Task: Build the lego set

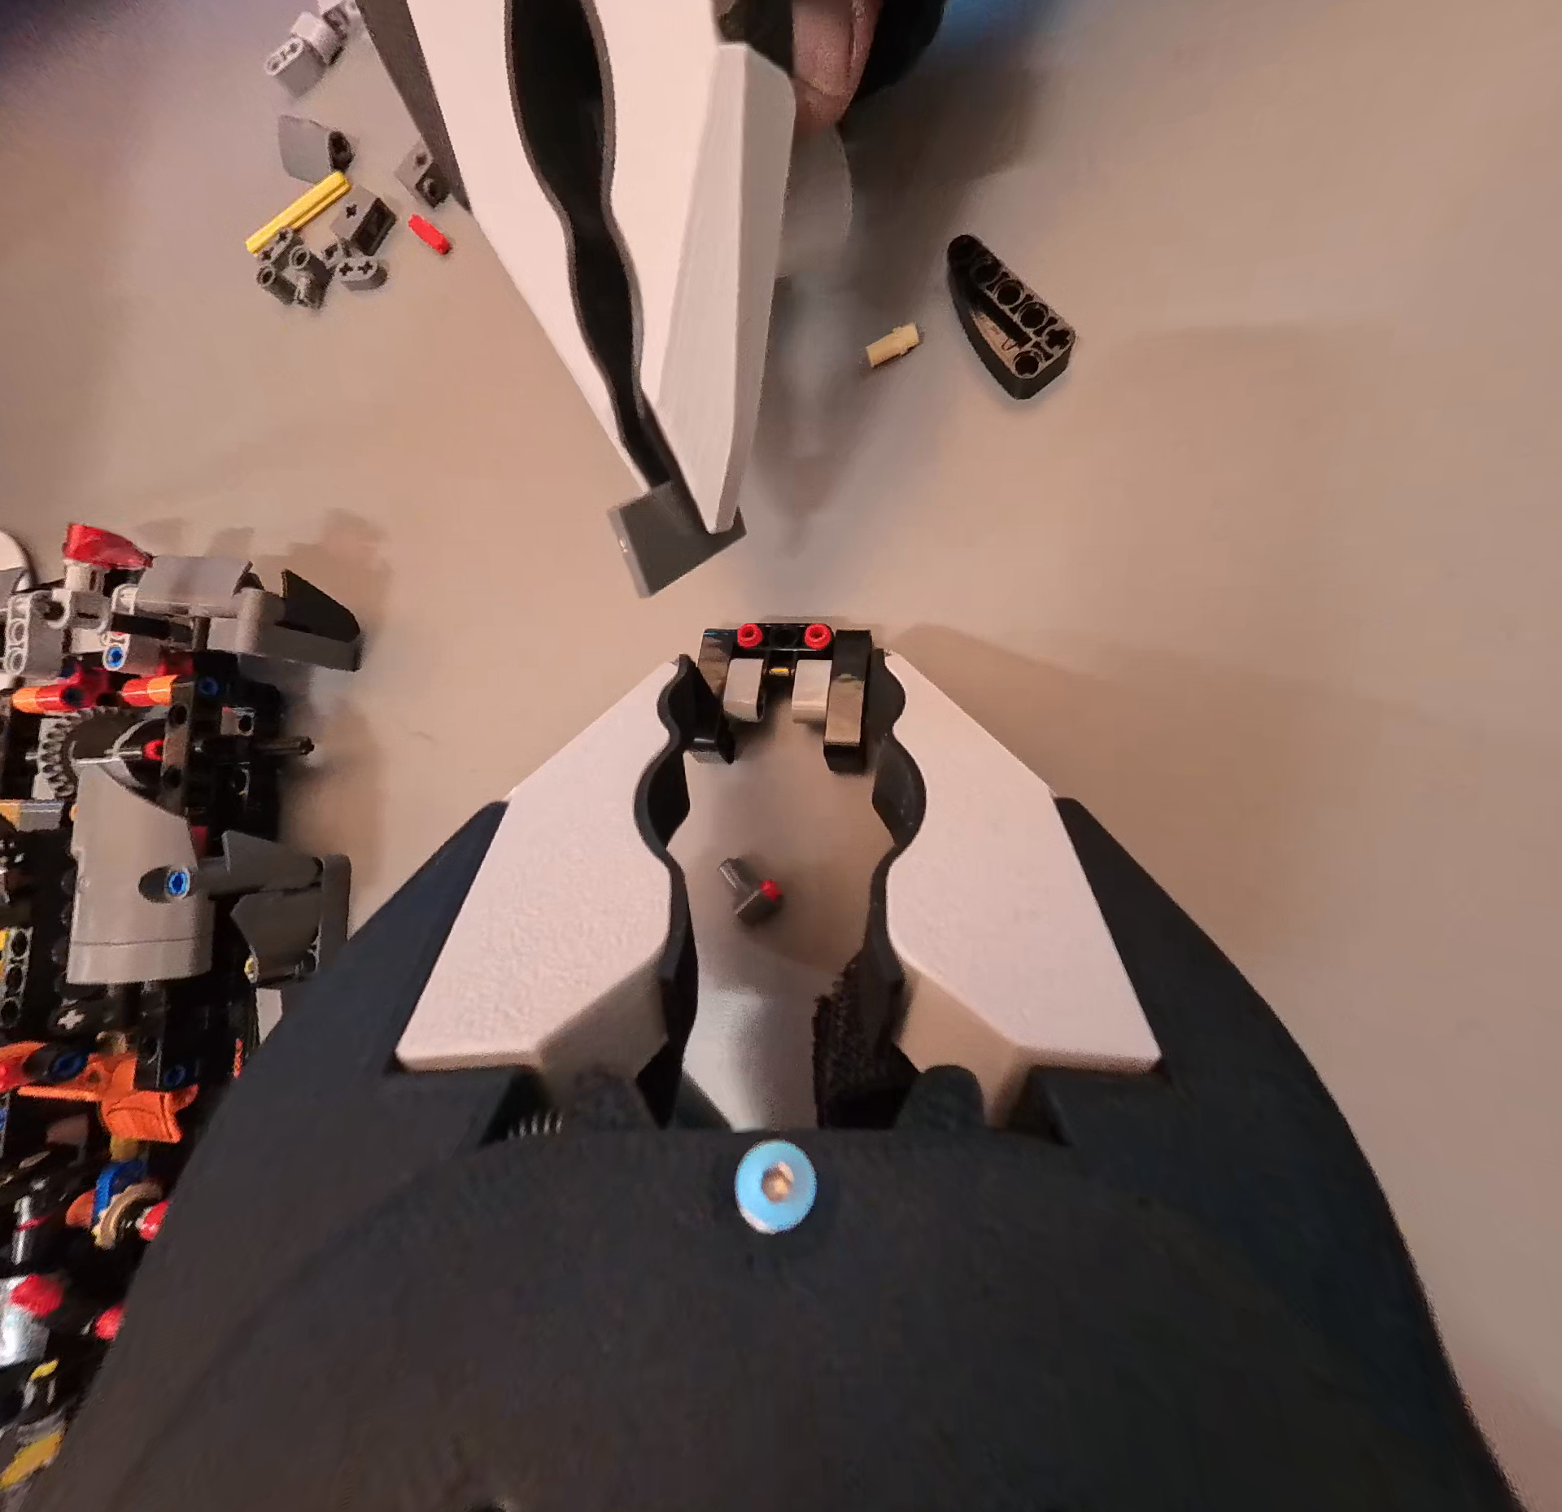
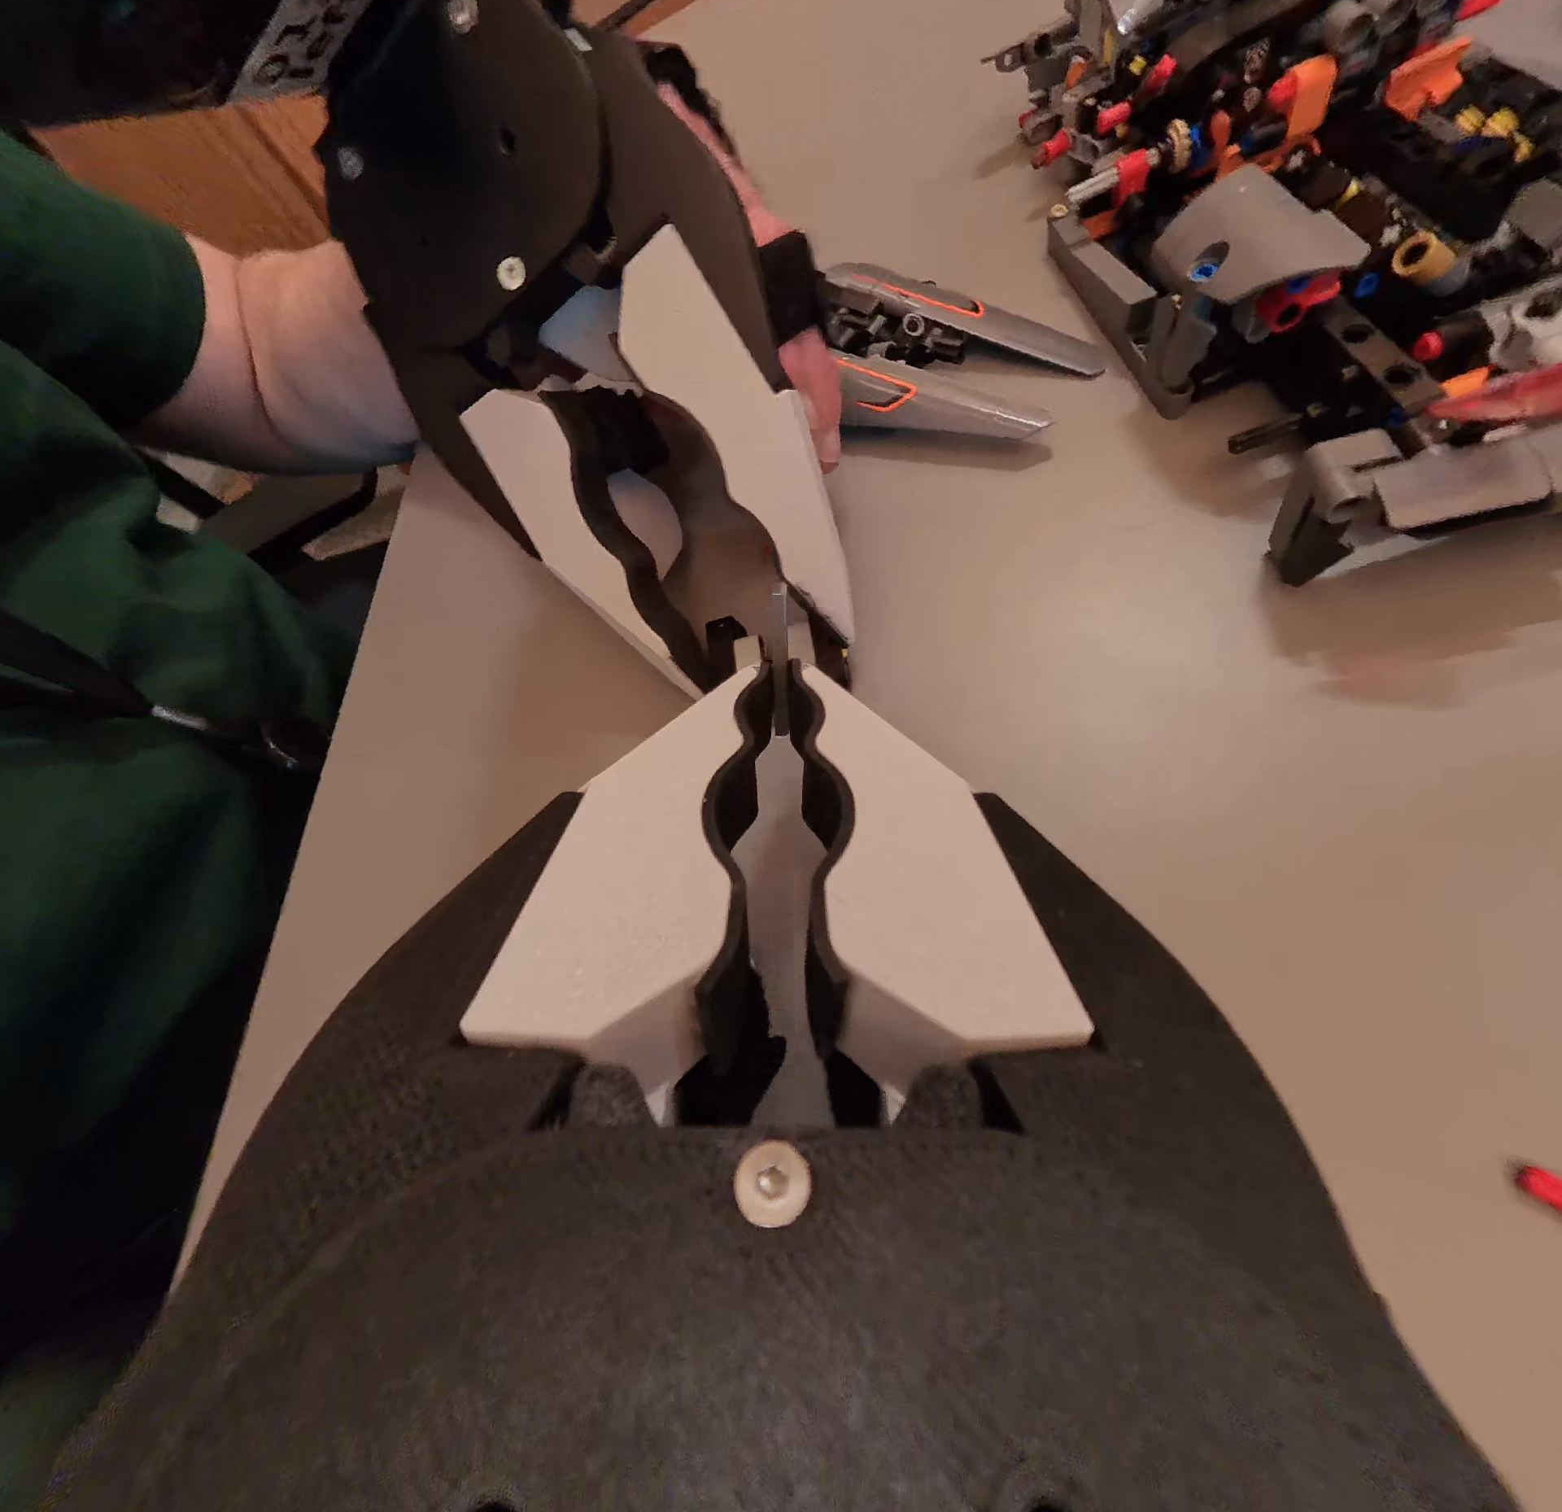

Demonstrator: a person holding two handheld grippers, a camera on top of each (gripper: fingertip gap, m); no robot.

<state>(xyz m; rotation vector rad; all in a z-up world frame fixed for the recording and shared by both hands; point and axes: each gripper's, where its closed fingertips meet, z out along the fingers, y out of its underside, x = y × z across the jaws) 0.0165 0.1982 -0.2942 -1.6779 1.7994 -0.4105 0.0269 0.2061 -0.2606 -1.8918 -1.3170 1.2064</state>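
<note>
The tabletop [image 1: 1268, 710] is big and pale. A big half-built lego model [image 2: 1318, 228] sits on it, well apart from both tools. It is mostly grey and black, with orange, red, blue and yellow bits. In the left wrist view the same model [image 1: 127, 837] sits at the left edge.

Two long grey wing pieces [image 2: 955, 364] with thin orange lines lie side by side near the model.

A person's arm in a dark green sleeve [image 2: 93, 423] reaches in from the left. The hand [image 2: 287, 355] holds the left tool.

The left tool [image 1: 782, 693] is clamped on a small black lego part [image 1: 786, 677]. The part has two red pins at its far end and two pale grey bits in the middle. It sits right at the tips of the white fingers [image 1: 575, 846].

The right tool [image 2: 778, 693] is clamped on a thin flat grey piece [image 2: 778, 668]. In the left wrist view the grey piece [image 1: 672, 546] hangs just above the black part, not touching it.

A black curved beam with holes [image 1: 1010, 317] lies on the tabletop. A tiny tan peg [image 1: 892, 347] lies just beside it.

A small pile of loose pieces [image 1: 338, 220] lies farther off, with a yellow rod [image 1: 296, 212] and a little red pin [image 1: 429, 234] in it. One small grey piece with a red tip [image 1: 752, 892] lies under the left tool.
</note>
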